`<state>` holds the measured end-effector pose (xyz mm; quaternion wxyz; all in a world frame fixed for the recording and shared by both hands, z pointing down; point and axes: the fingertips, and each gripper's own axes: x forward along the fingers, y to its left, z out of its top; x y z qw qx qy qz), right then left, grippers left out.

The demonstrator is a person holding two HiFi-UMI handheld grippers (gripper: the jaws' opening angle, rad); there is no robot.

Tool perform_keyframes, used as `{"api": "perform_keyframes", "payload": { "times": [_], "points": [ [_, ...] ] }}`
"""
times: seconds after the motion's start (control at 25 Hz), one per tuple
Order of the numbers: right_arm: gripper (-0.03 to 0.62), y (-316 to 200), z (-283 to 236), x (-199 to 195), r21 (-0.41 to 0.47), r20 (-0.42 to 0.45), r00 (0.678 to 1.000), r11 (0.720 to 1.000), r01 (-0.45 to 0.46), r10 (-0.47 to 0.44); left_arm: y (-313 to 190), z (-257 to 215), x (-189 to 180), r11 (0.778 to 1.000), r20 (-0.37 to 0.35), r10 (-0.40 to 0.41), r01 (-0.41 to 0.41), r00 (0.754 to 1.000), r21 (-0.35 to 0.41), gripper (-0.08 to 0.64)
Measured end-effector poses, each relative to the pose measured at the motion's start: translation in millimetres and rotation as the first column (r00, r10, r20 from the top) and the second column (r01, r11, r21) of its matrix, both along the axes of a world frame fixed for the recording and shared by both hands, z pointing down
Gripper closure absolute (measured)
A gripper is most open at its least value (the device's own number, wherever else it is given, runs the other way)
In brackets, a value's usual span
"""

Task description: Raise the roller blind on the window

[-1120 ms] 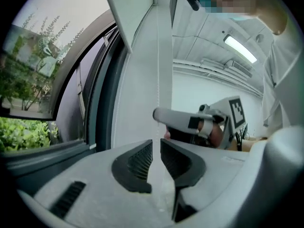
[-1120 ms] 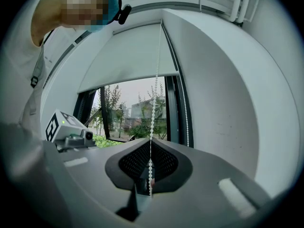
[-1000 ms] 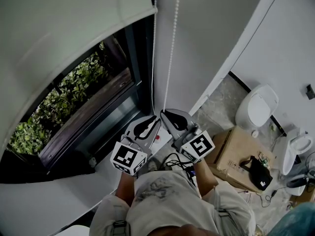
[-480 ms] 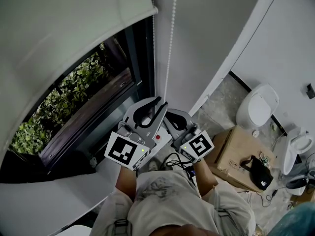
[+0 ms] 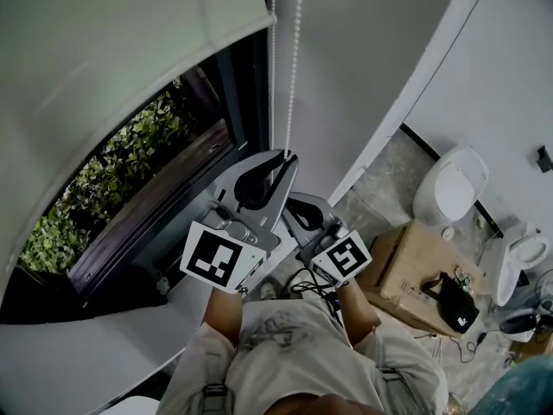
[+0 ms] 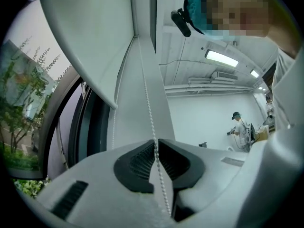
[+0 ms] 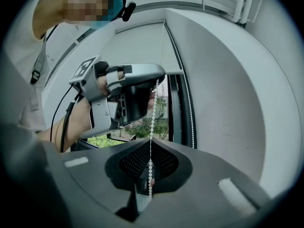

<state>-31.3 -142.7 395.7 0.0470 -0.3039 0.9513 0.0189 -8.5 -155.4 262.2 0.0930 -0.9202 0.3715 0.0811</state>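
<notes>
While taut, bead chain (image 5: 294, 59) beside frame (image 5: 248, 85)

Head view steeply down from overhead onto window (image 5: 130, 167). Gripper views close, facing up along jaws; all sharing chain (image 5: 294, 59).

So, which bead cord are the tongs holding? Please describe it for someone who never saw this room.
Find the window under the roller blind; two white bead cords hang along its right edge. The held one is the right cord, farther from the glass. It alone runs down into the left tongs and the right tongs, while the other cord hangs free.
</notes>
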Motion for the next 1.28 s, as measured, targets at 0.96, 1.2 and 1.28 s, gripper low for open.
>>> {"api": "perform_keyframes", "payload": {
  "times": [0.96,1.2,1.28],
  "points": [
    [0.58,-2,83,2,-0.137,-0.104,0.995,0.991,-0.008,-0.006,-3,86,0,0.99,0.028,-0.02,0.024,0.999,-0.14,0.545],
    [0.581,0,105,1,-0.175,-0.127,0.992,0.984,-0.014,-0.009,-3,109,0,0.981,0.024,-0.011,0.015,1.0,-0.193,0.545],
    [0.581,1,113,3,-0.19,-0.136,0.991,0.982,-0.017,-0.009,-2,116,1,0.978,0.024,-0.008,0.013,1.0,-0.209,0.545]
  ]
}}
